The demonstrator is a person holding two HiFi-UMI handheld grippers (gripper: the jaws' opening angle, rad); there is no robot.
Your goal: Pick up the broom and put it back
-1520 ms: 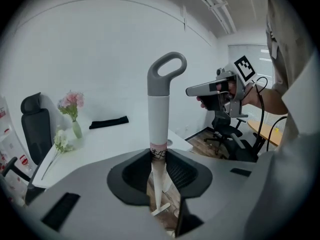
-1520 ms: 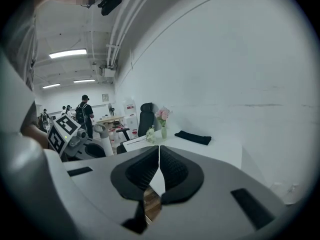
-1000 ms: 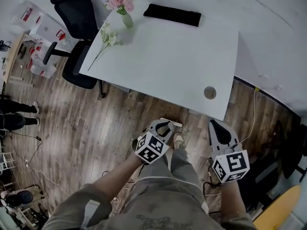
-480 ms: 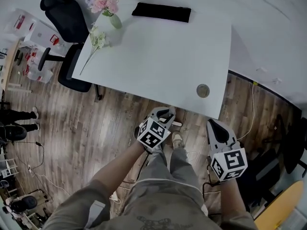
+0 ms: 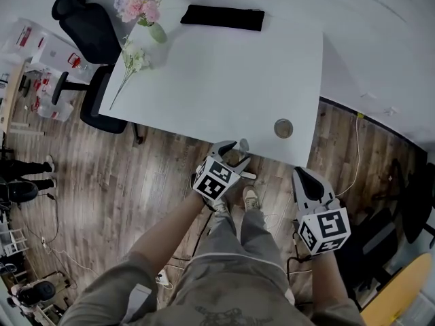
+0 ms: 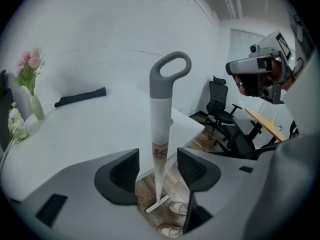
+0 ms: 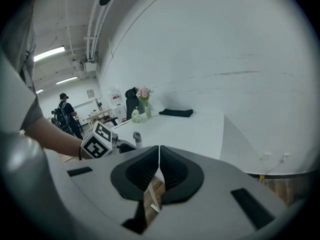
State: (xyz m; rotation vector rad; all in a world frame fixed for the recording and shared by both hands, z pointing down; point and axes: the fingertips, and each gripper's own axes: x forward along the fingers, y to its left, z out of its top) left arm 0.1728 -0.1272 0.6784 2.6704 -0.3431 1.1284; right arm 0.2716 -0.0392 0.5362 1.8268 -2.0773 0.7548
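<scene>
Two jaws of the left gripper [image 6: 157, 168] have just been opening and now stand apart. The broom [image 6: 161, 114] is upright between them, with a gap on each side of its shaft. The right gripper [image 7: 159, 160] is pressed closed on nothing. The broom's foot rests on the floor [image 5: 136, 182], just beside the table [image 5: 224, 80] edge. With no pad on it, the broom could topple if a jaw brushes the shaft while pulling away. The left gripper view shows those gaps and the loop top. The head view shortens the broom to a stub but places it just ahead of the shoes [image 5: 251, 197].
</scene>
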